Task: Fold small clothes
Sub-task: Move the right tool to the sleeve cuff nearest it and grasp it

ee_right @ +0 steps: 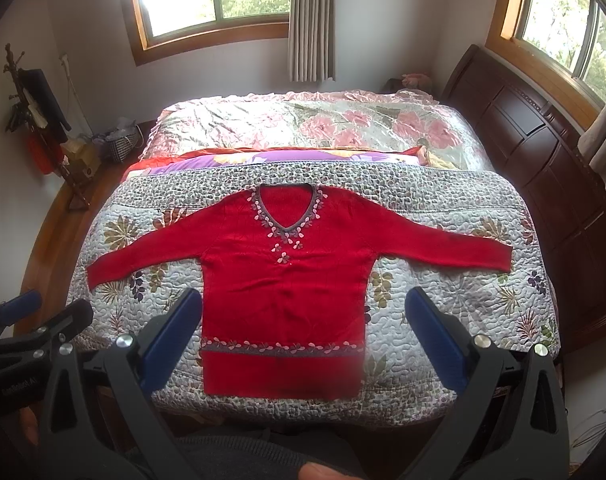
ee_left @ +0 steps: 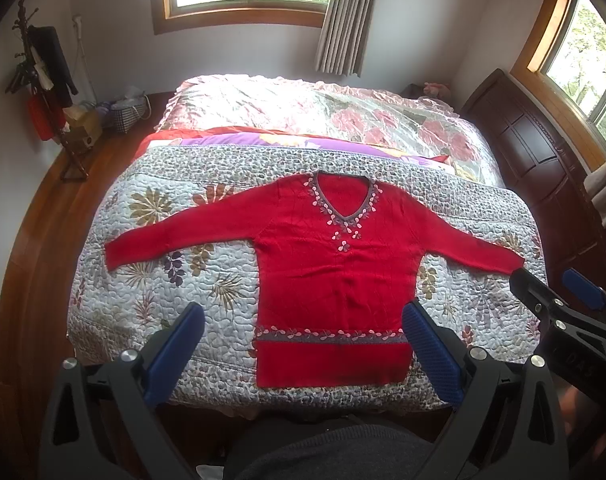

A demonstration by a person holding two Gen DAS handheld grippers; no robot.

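A red V-neck sweater (ee_left: 327, 264) with flower trim lies flat, face up, on the quilted bedspread (ee_left: 151, 280), both sleeves spread out to the sides. It shows the same way in the right wrist view, sweater (ee_right: 287, 280) centred. My left gripper (ee_left: 303, 316) hovers open above the near edge of the bed, over the sweater's hem, holding nothing. My right gripper (ee_right: 303, 304) is open too, above the hem, and empty. In the left wrist view the right gripper (ee_left: 551, 284) appears at the right edge, near the right cuff. The left gripper (ee_right: 47, 304) appears at the left edge of the right wrist view.
A floral quilt (ee_left: 323, 116) covers the far half of the bed. A dark wooden headboard (ee_left: 543, 152) runs along the right. A coat stand (ee_left: 43, 80) and a basket (ee_left: 127, 110) stand at the far left on the wooden floor (ee_left: 39, 208). A person's dark-clothed lap (ee_left: 323, 452) is below.
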